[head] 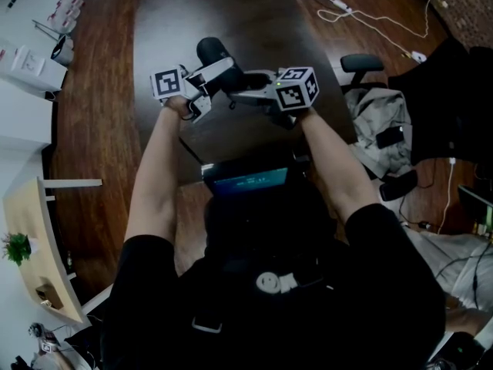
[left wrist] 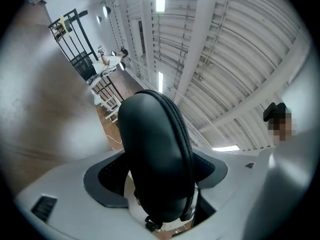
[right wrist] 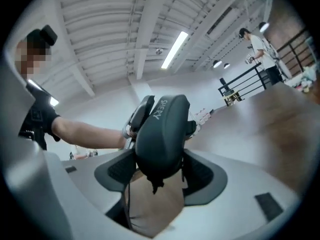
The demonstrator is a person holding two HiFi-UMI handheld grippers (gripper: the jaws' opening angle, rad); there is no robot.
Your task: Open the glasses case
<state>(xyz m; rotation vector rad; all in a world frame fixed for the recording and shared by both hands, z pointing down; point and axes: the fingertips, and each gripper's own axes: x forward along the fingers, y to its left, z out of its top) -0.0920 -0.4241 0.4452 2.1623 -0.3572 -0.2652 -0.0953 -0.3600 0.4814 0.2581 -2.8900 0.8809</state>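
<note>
**Both tongs on the case, nothing under it**

Your left gripper (left wrist: 159,176) has its jaws spread wide around the glasses case (left wrist: 152,149), with the pads against its sides. Your right gripper (right wrist: 159,171) clasps the same case from the opposite end. You hold it in the air between your hands, above the near end of the dark table (head: 231,14). The zipper (left wrist: 184,134) runs close by one left pad. Squeeze across that seam and you will likely clamp the two halves shut instead of parting them. The shell looks smooth and rounded, so if either grip slackens while the other pulls, the case may twist out and drop.
</note>
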